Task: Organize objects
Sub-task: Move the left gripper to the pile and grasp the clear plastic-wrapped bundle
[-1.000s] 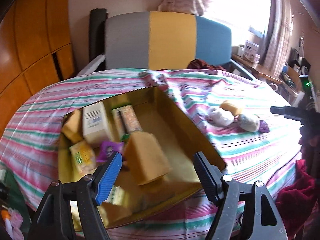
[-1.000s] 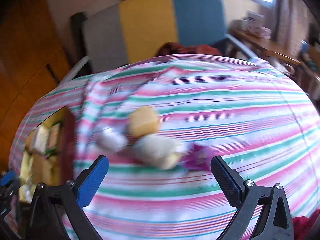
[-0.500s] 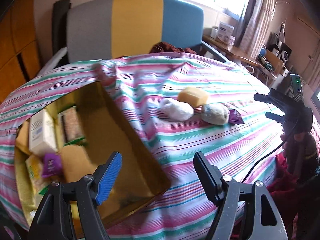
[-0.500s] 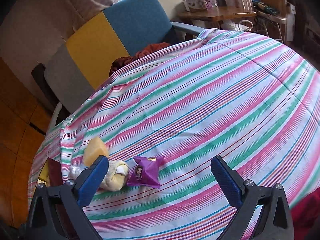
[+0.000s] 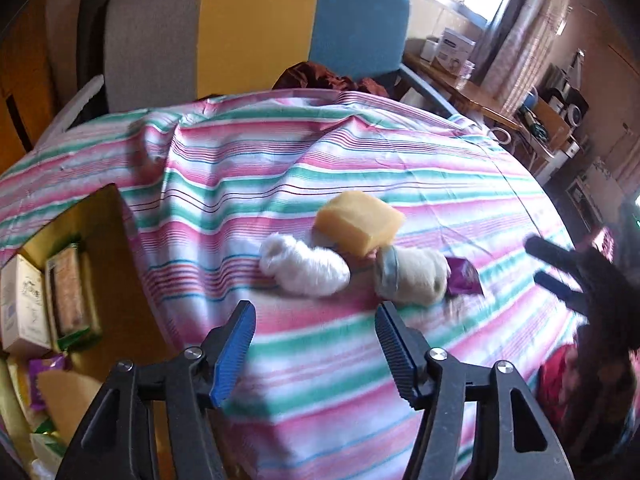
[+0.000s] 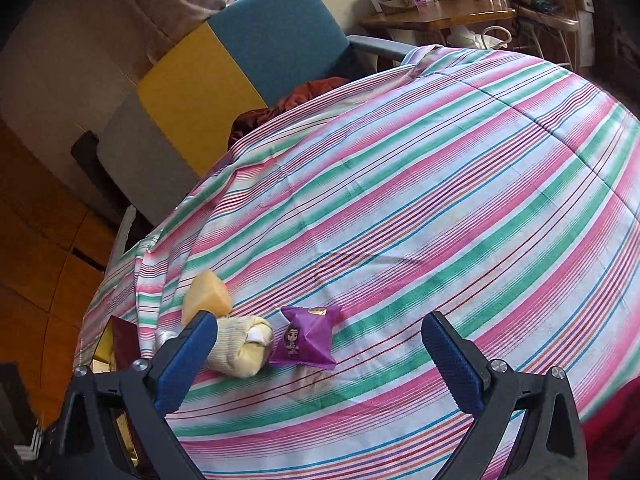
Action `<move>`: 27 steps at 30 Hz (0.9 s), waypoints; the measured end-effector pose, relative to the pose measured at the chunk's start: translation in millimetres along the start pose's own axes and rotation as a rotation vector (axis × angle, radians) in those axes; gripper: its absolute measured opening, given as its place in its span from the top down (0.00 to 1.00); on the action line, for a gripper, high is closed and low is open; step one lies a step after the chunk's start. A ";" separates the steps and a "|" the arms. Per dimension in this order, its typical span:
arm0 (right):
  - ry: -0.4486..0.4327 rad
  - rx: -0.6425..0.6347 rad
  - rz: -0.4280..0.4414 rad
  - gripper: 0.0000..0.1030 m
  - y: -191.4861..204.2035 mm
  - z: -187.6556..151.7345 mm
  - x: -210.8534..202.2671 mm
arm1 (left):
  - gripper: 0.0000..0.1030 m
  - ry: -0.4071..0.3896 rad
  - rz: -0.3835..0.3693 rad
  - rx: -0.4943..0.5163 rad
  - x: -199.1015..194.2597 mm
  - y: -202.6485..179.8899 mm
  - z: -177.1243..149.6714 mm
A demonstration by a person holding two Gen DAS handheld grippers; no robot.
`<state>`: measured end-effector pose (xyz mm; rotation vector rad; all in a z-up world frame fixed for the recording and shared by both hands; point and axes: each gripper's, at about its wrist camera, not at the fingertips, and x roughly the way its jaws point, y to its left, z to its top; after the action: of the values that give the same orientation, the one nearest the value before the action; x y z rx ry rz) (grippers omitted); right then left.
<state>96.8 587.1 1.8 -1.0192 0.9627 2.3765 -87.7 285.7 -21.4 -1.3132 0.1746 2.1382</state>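
On the striped cloth lie a yellow sponge [image 5: 358,222], a white fluffy bundle [image 5: 304,266], a pale rolled sock [image 5: 412,276] and a purple snack packet [image 5: 462,278]. My left gripper [image 5: 314,344] is open and empty, just in front of the white bundle. My right gripper [image 6: 320,354] is open and empty; the purple packet [image 6: 306,336] lies between its fingers, with the sock [image 6: 240,346] and sponge [image 6: 206,298] by its left finger. The right gripper also shows in the left wrist view [image 5: 560,272]. A yellow-lined box [image 5: 108,264] at the left holds packets and a sponge.
A grey, yellow and blue chair [image 5: 256,28] stands behind the table with a dark red cloth [image 5: 320,78] on its seat. A wooden side table [image 6: 436,12] with boxes is at the back right. Wooden cupboards [image 6: 36,248] are on the left.
My left gripper has swung right, away from the box where it let go of a sponge, to the loose items. My right gripper has drawn nearer to the purple packet.
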 end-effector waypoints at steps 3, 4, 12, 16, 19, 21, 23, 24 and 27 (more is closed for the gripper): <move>0.009 0.004 0.014 0.00 0.3 -0.6 0.5 | 0.39 0.028 -0.015 -0.076 19.8 5.1 12.6; 0.011 0.007 0.018 0.00 0.3 -0.5 0.9 | 0.39 0.033 -0.003 -0.109 27.3 7.8 17.4; 0.019 0.043 0.054 0.00 -5.4 0.5 0.0 | 0.39 0.098 0.023 -0.278 80.9 21.7 31.5; 0.028 0.060 0.054 0.00 -8.6 0.7 2.7 | 0.45 0.088 0.067 -0.243 95.6 16.0 29.4; 0.035 0.068 0.050 0.00 -10.8 0.7 5.2 | 0.65 0.074 0.103 -0.150 94.0 7.9 23.4; 0.038 0.066 0.045 0.00 -10.3 0.3 6.4 | 0.66 0.066 0.101 -0.118 90.2 6.6 18.9; 0.040 0.059 0.038 0.00 -9.0 0.2 7.7 | 0.66 0.064 0.094 -0.090 84.8 2.7 11.4; 0.042 0.055 0.035 0.00 -8.4 0.0 8.3 | 0.66 0.065 0.092 -0.074 82.0 0.5 7.1; 0.049 0.050 0.023 0.00 -8.6 -0.4 10.5 | 0.66 0.066 0.100 0.007 75.5 -15.1 -10.1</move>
<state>94.9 593.5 -10.1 -1.0573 1.0513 2.3439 -95.4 326.4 -87.1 -1.3982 0.2805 2.1760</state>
